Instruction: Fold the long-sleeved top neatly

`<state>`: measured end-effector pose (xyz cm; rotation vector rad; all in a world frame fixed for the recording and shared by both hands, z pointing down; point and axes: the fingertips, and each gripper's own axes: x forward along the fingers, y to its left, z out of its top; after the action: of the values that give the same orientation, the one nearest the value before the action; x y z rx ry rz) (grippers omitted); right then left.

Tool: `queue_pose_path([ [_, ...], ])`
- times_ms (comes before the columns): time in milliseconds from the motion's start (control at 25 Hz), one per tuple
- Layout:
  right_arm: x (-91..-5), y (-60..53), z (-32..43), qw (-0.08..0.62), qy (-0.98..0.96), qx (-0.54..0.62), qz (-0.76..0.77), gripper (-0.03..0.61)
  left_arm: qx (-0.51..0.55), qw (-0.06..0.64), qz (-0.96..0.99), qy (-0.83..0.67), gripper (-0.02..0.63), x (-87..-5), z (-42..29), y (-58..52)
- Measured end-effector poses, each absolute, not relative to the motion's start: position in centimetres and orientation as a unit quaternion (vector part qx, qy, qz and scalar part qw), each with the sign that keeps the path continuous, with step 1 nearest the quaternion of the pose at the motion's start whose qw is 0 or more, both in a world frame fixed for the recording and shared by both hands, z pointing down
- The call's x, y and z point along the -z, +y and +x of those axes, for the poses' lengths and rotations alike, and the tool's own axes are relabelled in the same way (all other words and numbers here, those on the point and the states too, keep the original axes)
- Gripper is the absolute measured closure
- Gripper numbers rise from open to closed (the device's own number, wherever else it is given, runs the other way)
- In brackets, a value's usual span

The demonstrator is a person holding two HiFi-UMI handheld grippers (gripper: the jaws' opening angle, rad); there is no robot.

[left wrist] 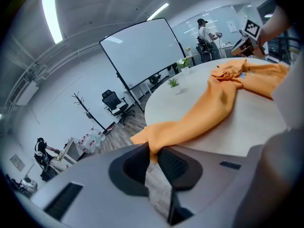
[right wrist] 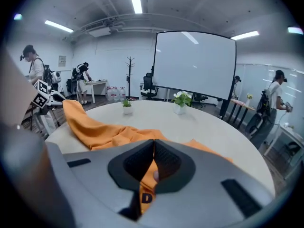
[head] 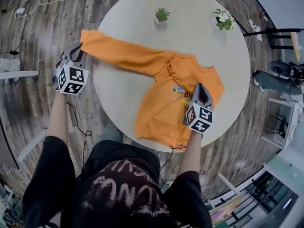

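- The top (head: 166, 103) lies on the table (head: 118, 99), under the right gripper (head: 200, 88)
- Its sleeve (head: 118, 53) runs left to the left gripper (head: 77, 51), at the table edge
- First plant (head: 162, 15) and second plant (head: 223, 20) stand beyond both grippers

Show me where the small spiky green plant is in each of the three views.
Head view: spiky plant at top centre.
Left gripper view: spiky plant slightly above centre.
Right gripper view: spiky plant left of centre, mid-height.
Shared landmark: the white-flowered plant beside it, in all three views.
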<state>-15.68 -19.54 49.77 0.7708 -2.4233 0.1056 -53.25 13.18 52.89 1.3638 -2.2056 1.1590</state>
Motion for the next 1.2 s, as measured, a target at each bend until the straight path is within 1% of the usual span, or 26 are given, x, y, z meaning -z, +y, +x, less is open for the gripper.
queue_pose_path([
  [240, -47.9, -21.4, -10.4, 0.271, -0.910, -0.049, 0.309, 0.571, -0.396, 0.107, 0.466, -0.784, 0.555, -47.4, -51.2, 9.1],
  [440, -45.9, -23.3, -5.1, 0.251, -0.908, -0.047, 0.332, 0.571, -0.397, 0.058, 0.487, -0.776, 0.555, -43.5, -47.3, 3.3],
  [840, -44.9, -26.2, 7.3, 0.216, -0.890, -0.079, 0.393, 0.571, -0.404, -0.014, 0.546, -0.734, 0.555, -39.3, -36.0, -8.7],
  [1040, -45.9, -27.0, 13.5, 0.213, -0.876, -0.094, 0.422, 0.571, -0.406, -0.040, 0.575, -0.709, 0.555, -38.7, -30.2, -14.0],
  [1200, -46.6, -28.3, 16.7, 0.217, -0.872, -0.094, 0.428, 0.571, -0.407, -0.059, 0.593, -0.693, 0.555, -38.7, -25.8, -18.0],
])
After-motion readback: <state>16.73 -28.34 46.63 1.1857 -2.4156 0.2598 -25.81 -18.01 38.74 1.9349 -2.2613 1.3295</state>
